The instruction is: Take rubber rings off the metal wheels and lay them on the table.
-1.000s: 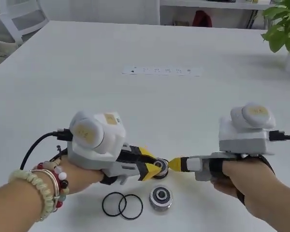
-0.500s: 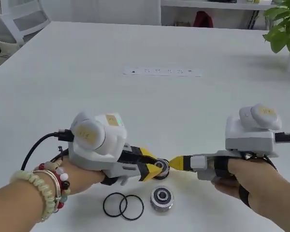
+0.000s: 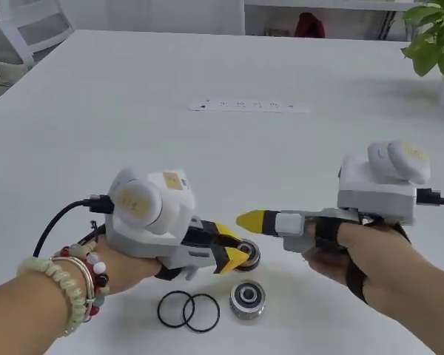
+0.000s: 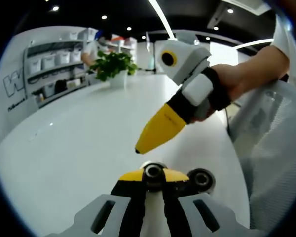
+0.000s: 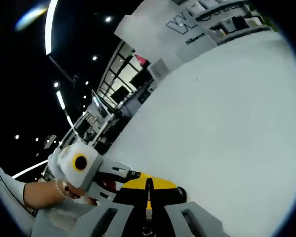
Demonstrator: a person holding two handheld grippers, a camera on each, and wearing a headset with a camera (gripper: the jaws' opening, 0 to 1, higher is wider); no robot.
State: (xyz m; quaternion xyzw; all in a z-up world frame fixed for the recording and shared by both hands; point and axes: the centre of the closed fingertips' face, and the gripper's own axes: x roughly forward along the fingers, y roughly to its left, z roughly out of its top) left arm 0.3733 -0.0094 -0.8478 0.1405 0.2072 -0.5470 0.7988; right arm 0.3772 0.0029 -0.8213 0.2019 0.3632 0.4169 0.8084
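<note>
– Contact is broken, head view first: the right gripper [image 3: 250,220] was nosed against the wheel half a second ago; now it sits up and clear of it, jaws pressed together.
– And the wheel?
– The held wheel [image 3: 249,255] is clamped in the left gripper [image 3: 238,252], just above the table [image 3: 207,148]; a bare wheel [image 3: 246,299] lies nearer the person; two rubber rings [image 3: 189,312] lie overlapping just beside that one, unmoved.
– Did the right one bring a ring away?
– Cannot tell; nothing dark shows at its tip.
– Left gripper view?
– The right gripper's yellow nose hangs above the held wheel [image 4: 153,172], apart from it and closed; the bare wheel [image 4: 201,179] sits to the right on the table.
– Right gripper view?
– Its own jaws meet along a thin line; whether a ring is pinched there is hidden; the left gripper's body shows beyond them.
– So?
– My guess: either a ring came off and needs laying by the other two, or the pinch slipped and wants another bite.
</note>
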